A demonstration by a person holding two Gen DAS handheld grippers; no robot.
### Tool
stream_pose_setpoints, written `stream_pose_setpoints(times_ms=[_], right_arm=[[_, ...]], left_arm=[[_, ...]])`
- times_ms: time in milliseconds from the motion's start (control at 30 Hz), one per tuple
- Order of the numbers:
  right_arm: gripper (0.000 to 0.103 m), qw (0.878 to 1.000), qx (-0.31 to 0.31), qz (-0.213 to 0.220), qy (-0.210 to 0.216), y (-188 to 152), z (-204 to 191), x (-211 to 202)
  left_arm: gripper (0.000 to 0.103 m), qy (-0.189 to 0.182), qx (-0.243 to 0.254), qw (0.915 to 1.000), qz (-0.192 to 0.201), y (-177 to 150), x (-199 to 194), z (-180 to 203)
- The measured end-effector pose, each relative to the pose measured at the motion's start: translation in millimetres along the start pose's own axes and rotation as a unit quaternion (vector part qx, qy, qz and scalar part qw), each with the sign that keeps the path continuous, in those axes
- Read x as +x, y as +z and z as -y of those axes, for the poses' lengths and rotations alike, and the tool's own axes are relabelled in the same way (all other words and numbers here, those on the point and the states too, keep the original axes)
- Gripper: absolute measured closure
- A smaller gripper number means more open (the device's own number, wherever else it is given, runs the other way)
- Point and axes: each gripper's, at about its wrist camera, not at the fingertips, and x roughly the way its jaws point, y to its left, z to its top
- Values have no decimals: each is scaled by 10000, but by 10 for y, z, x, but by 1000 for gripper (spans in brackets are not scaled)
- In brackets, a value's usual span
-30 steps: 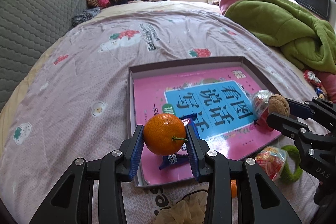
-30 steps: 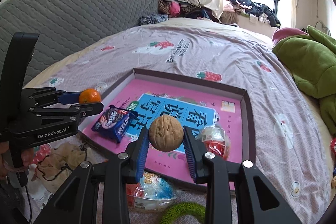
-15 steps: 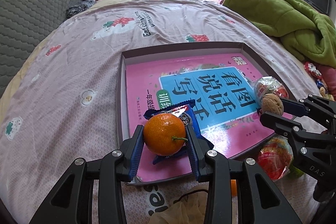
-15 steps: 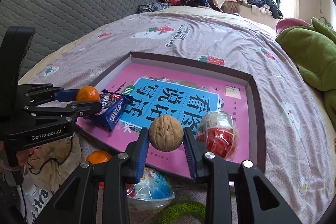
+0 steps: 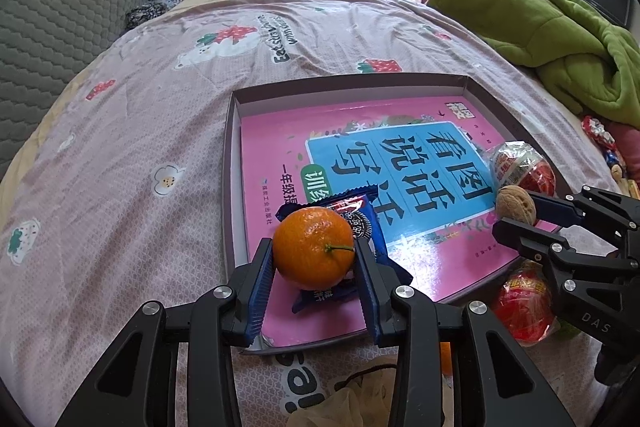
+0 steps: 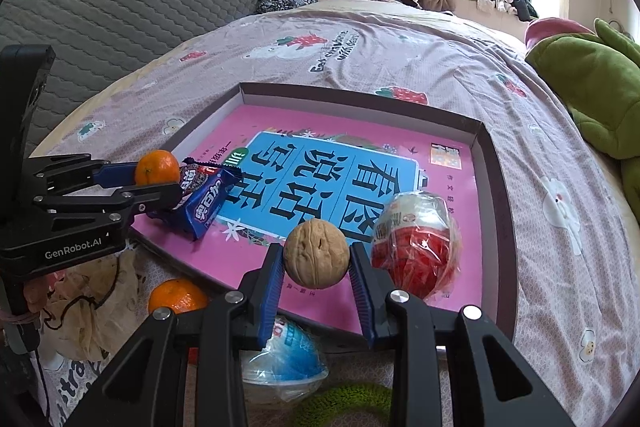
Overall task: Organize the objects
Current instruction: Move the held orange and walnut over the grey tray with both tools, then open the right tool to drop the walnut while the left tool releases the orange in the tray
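Left wrist view shows you the lilac strawberry-print bedsheet (image 5: 168, 99) with the shallow dark-rimmed cardboard box lid (image 5: 230, 163) lying on it, a pink and blue workbook (image 5: 384, 163) flat inside with its long side running across the lid. By my reading you are about midway. Already in the lid are the blue biscuit packet (image 6: 204, 201), lying slantwise on the workbook's near left corner, and a red and white wrapped egg-shaped sweet (image 6: 416, 241), its long axis running roughly from the near rim toward the far one. Not yet in it, on the sheet short of the near rim, are a second red wrapped egg (image 5: 524, 307), a blue wrapped egg (image 6: 286, 351), a loose orange mandarin (image 6: 176, 295) and a green knitted ring (image 6: 352, 401).

Your left tongs (image 5: 314, 263) are clamped on a round orange mandarin (image 5: 314, 247) over the lid's near left corner, its green stem pointing right, toward the pad. Your right tongs (image 6: 316, 263) are clamped on a tan wrinkled walnut (image 6: 316, 253) just beside the red egg, its seam upright.
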Motion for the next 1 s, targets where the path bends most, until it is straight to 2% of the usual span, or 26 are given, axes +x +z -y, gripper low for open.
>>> stream_pose_setpoints(times_ms=[700,1000], right_arm=[[69,9994,143,-73,-295,-8,67,78],[66,9994,145,-104,-289,10,48,56]], left_arm=[[62,-116,-162,9998,-48,35,0,-71],[62,-142,-227,9996,-63,47,-15,-101]])
